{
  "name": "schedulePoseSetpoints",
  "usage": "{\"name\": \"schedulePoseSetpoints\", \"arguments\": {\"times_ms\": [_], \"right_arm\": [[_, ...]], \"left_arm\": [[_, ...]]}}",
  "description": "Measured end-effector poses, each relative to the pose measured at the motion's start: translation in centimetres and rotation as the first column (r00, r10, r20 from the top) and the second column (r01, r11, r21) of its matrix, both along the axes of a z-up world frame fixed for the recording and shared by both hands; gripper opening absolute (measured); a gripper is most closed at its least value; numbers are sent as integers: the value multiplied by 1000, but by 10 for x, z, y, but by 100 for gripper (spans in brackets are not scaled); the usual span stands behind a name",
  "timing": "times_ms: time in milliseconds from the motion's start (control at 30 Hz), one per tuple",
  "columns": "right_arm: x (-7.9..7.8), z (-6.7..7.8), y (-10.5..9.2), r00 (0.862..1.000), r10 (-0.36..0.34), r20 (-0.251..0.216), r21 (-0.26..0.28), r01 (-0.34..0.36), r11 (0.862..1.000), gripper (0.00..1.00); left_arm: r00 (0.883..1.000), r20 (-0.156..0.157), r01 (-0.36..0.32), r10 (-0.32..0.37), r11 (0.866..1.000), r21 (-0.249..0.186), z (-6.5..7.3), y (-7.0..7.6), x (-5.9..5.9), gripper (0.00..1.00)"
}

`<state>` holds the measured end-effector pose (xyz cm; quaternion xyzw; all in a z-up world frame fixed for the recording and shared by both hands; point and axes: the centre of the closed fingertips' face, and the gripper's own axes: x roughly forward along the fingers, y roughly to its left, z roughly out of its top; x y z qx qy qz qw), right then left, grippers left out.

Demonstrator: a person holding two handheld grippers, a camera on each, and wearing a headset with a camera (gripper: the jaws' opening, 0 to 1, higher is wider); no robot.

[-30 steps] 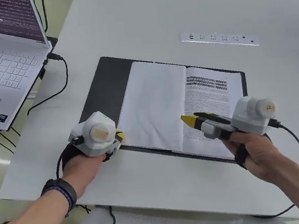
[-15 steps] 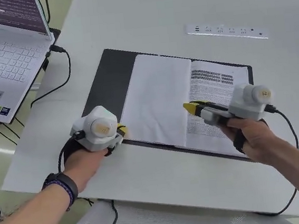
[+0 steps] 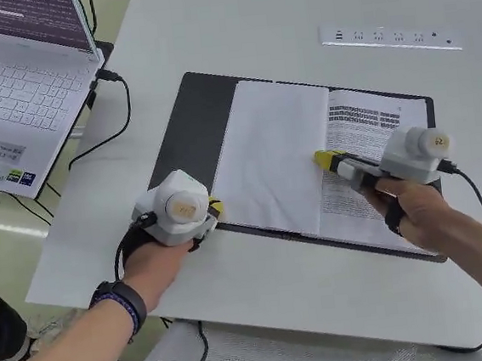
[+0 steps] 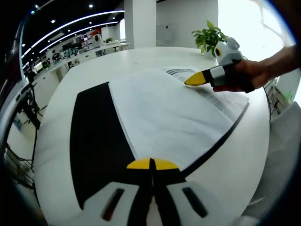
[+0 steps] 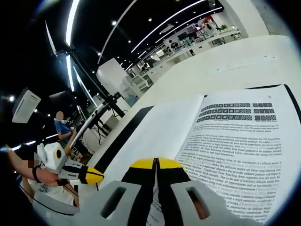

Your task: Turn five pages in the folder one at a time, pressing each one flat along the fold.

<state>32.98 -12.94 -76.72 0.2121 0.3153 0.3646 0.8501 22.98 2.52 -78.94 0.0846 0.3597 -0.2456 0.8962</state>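
Both pressed together: the right claw point(image 3: 324, 160) sits at the fold of the folder point(image 3: 186, 126), the left claw point(image 3: 214, 207) at its near edge.

You hold the right gripper point(image 3: 326, 160), jaws together, with its yellow tip at the fold of the open folder point(image 3: 189, 126), between a blank page point(image 3: 273, 156) and a printed page point(image 3: 377, 129). Your left gripper point(image 3: 215, 208) sits at the folder's near left edge on the white counter point(image 3: 234, 19). A laptop point(image 3: 19, 91) lies far left, a power strip point(image 3: 390, 38) beyond.
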Motion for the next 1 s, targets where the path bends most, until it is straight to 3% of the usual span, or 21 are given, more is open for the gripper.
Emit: {"name": "schedulePoseSetpoints", "arguments": {"times_ms": [233, 333, 500, 700, 1000], "right_arm": [[3, 7, 7, 1000, -14, 16, 46, 13, 999, 0], [3, 8, 6, 1000, -28, -5, 87, 28, 996, 0], [10, 9, 7, 1000, -25, -3, 97, 25, 995, 0], [28, 9, 5, 997, -79, -12, 122, 80, 989, 0], [57, 8, -1, 986, -161, -33, 182, 164, 969, 0]], "left_arm": [[1000, -3, 4, -4, 1000, -1, 0, 0, 0, 0], [1000, -2, 6, -6, 1000, -1, -1, 0, 0, 0], [1000, -4, 4, -4, 1000, -2, -1, 0, 0, 0], [1000, -4, 0, 0, 1000, -1, -1, -1, 0, 0], [1000, -5, -10, 10, 1000, 0, -2, 0, 1, 0]]}}
